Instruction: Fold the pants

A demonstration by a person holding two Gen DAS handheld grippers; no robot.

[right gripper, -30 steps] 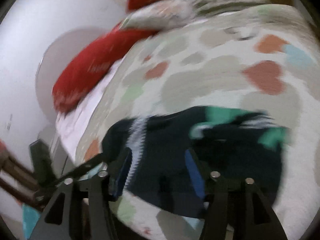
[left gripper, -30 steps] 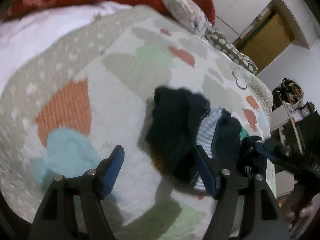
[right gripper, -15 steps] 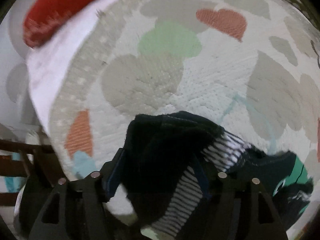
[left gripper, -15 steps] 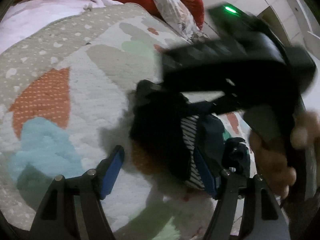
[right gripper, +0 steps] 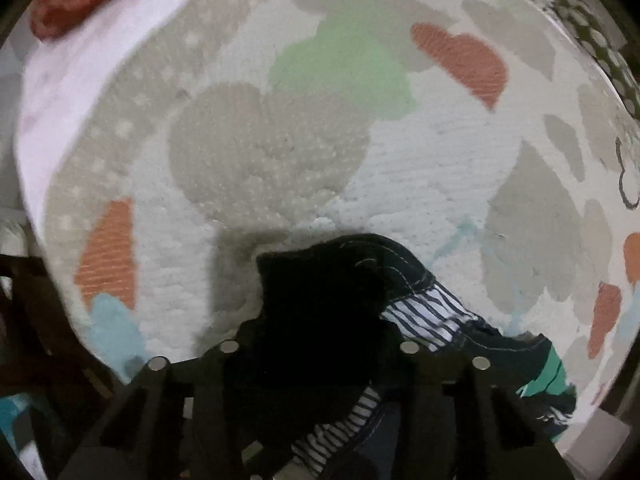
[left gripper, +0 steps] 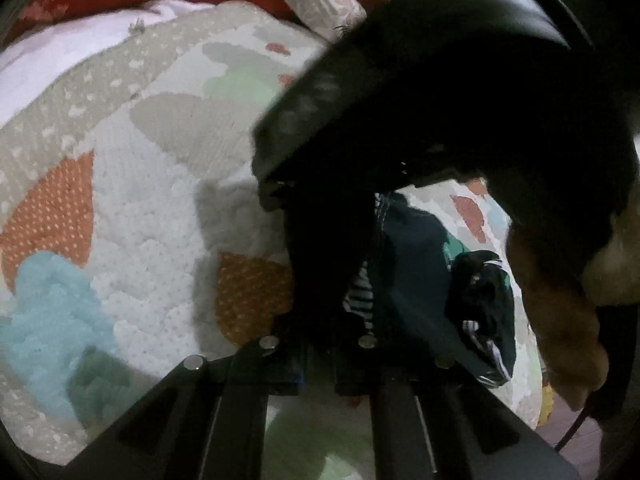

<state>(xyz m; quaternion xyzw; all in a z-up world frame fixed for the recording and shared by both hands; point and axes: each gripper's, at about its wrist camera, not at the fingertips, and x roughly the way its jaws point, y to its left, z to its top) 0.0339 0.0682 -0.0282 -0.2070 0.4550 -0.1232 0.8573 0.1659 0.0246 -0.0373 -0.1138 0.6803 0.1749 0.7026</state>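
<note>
Both the left gripper (left gripper: pixel 320 360) and right gripper (right gripper: pixel 316 344) sit pinched narrow on the dark navy pants with striped lining (right gripper: pixel 432 316), bunched at six o'clock on the heart-patterned quilt (right gripper: pixel 280 152).

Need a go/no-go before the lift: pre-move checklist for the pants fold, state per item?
1. Left gripper shut on dark pants: ok.
2. Right gripper shut on pants: cannot tell, cloth hides the fingers.
3. Both grippers hold separate corners: cannot tell.
4. Pants flat, unbunched: not ok, striped lining exposed and cloth heaped.
5. Bedspread ahead free for laying out: ok.
6. Left view unobstructed: not ok, right gripper body blocks it.
</note>
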